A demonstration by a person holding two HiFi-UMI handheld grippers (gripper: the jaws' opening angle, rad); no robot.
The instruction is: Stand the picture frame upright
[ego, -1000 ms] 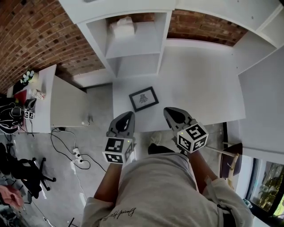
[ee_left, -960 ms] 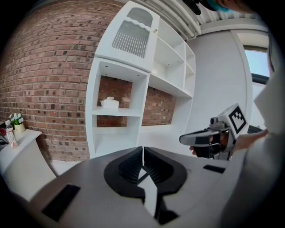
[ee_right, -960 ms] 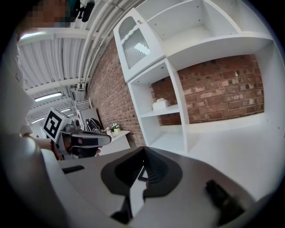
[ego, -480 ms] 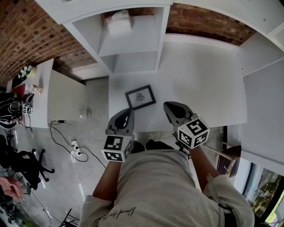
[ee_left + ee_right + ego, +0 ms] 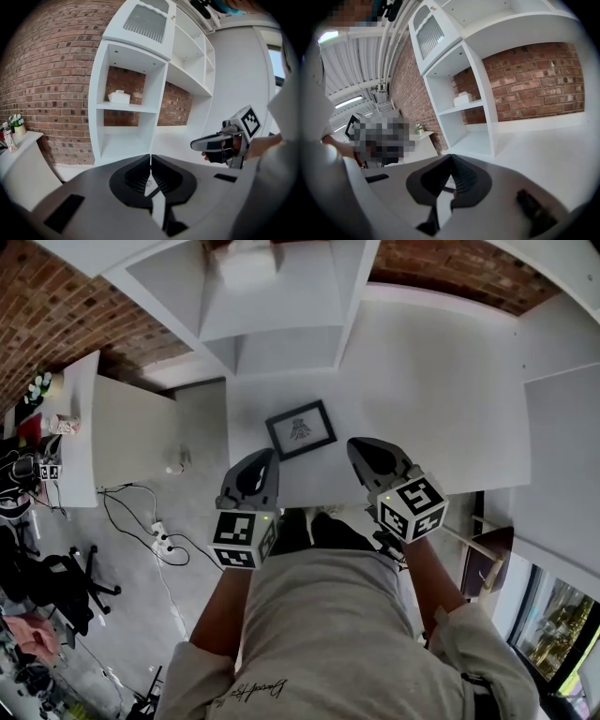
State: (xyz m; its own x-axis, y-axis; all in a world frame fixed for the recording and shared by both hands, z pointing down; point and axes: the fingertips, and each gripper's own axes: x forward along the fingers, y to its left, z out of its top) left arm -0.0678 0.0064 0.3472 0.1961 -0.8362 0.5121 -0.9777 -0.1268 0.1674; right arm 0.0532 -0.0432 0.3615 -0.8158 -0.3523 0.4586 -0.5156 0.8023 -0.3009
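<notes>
A small black picture frame (image 5: 300,429) with a pale print lies flat on the white table (image 5: 441,399), near its front edge. My left gripper (image 5: 265,457) hovers just in front of the frame's left corner, and its jaws are shut with nothing between them. My right gripper (image 5: 361,446) sits to the frame's right, a little apart from it, also shut and empty. In the left gripper view the jaws meet at the tip (image 5: 150,157), with a sliver of the frame (image 5: 149,183) showing below them. The right gripper view shows the same closed tips (image 5: 450,156).
A white open shelf unit (image 5: 272,324) stands on the table behind the frame, with a white box (image 5: 246,263) on its upper shelf. A brick wall runs behind. Left of the table are a low white side table (image 5: 122,442), floor cables and a power strip (image 5: 159,540).
Both grippers have moved forward and down toward the table, closing in on the frame. The frame has not moved, and both pairs of jaws stay shut.
</notes>
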